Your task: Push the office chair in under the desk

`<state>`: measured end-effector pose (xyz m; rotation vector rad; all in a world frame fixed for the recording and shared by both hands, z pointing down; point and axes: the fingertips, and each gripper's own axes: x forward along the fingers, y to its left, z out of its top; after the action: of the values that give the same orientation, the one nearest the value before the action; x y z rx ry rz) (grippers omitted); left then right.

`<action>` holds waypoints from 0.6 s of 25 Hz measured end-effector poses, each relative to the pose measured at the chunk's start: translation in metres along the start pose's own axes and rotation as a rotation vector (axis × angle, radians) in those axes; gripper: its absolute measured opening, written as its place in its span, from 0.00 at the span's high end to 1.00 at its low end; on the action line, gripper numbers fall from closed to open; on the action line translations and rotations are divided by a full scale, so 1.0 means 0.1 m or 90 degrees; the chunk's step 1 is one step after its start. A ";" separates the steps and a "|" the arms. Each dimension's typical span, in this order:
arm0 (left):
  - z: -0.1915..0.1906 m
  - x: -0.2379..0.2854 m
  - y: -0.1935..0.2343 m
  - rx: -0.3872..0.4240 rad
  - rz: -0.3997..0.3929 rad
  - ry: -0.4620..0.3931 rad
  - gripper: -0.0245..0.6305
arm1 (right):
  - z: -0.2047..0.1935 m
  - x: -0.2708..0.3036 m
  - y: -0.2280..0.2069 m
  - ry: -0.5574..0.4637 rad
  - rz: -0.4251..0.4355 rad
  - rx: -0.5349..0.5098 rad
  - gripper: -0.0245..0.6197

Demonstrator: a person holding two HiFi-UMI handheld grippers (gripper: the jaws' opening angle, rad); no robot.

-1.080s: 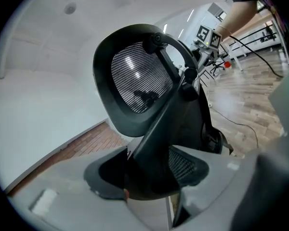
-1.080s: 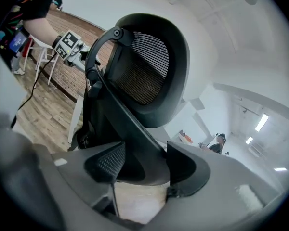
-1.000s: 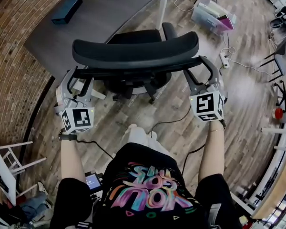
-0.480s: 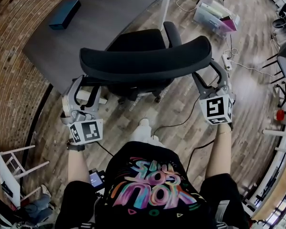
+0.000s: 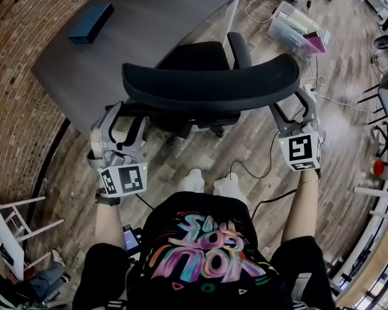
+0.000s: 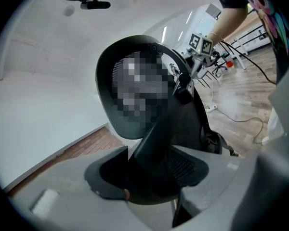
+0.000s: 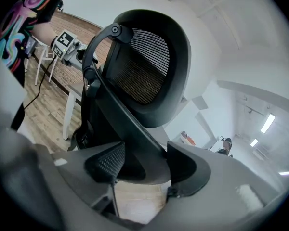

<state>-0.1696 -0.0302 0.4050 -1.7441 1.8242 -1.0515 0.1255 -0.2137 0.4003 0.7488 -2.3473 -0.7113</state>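
Left hand-held gripper (image 5: 128, 112) (image 6: 149, 177) is clamped on the left end of the dark frame bar that runs behind the backrest of the office chair (image 5: 210, 86). In the left gripper view, the black strut (image 6: 156, 143) fills the gap between its jaws. The right hand-held gripper (image 5: 291, 106) (image 7: 144, 170) is closed on the bar's right end in the same way, with the frame (image 7: 135, 129) pressed between its ribbed pads. Both are held out in front of the person, one at each side of the backrest, which curves between them.

The chair stands on the wooden floor (image 5: 246, 147) with its back to the person. Its seat (image 5: 191, 55) faces the grey tabletop (image 5: 149, 24), and the front of the seat reaches the tabletop's near edge, beside a white leg (image 5: 231, 11). Whether the seat passes under that edge cannot be told. A blue box (image 5: 90, 21) lies on the tabletop, well apart from the chair.
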 end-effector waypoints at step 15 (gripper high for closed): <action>0.30 0.56 -0.21 -0.028 0.094 0.132 0.58 | -0.35 0.76 -0.71 -0.089 0.109 -0.049 0.55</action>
<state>-0.1412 -0.0900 0.4134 -1.5455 2.0804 -1.1758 0.1204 -0.3236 0.4066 0.4724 -2.4570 -0.7958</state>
